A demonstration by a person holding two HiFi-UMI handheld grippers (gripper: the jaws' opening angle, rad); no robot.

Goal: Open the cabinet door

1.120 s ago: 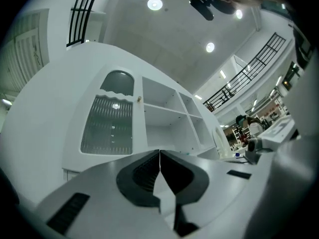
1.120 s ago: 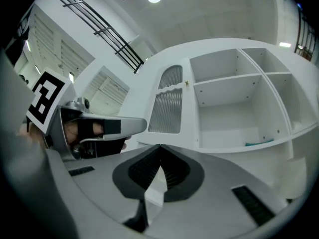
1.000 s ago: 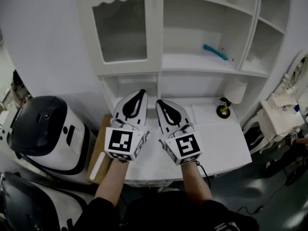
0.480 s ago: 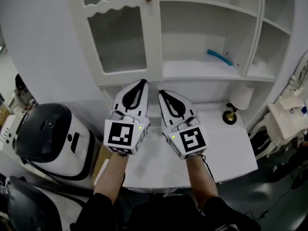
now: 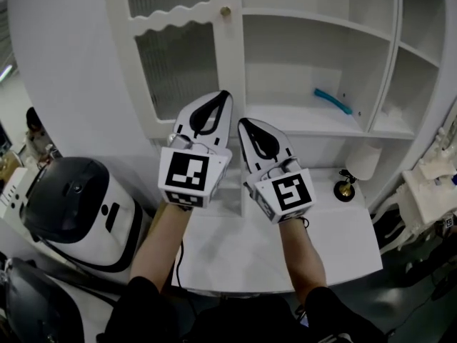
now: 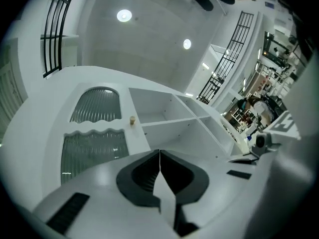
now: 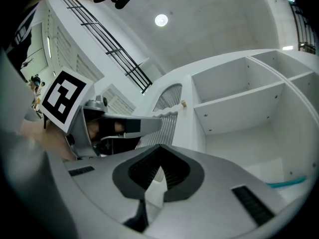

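At the bottom of the head view, two bare forearms reach up from dark sleeves over a white desk top [image 5: 335, 249], each hand carrying a gripper with a marker cube at its back. The left gripper [image 5: 223, 94] and the right gripper [image 5: 243, 123] stand side by side, close but apart, both pointing toward the cabinet, with the left one's tip a little higher. In the left gripper view its two jaws are pressed together tip to tip, with nothing between them. The right gripper view shows the same: jaws shut on each other and empty. To the left of the desk stands a rounded black-and-white machine [image 5: 71, 206]. On the far right corner of the desk top sits a small lamp [image 5: 359, 164] with a white shade and a brass foot. Beyond the grippers rises the white cabinet. Its cabinet door [image 5: 178, 63], with ribbed glass and a wavy upper edge, lies shut on the left side, above and just past the left gripper's tip. The small brass knob [image 5: 226, 11] sits high on the door's right edge, untouched by either gripper. To the right of the door are open shelves [image 5: 314, 20], and on the lower one lies a blue tool [image 5: 333, 100].
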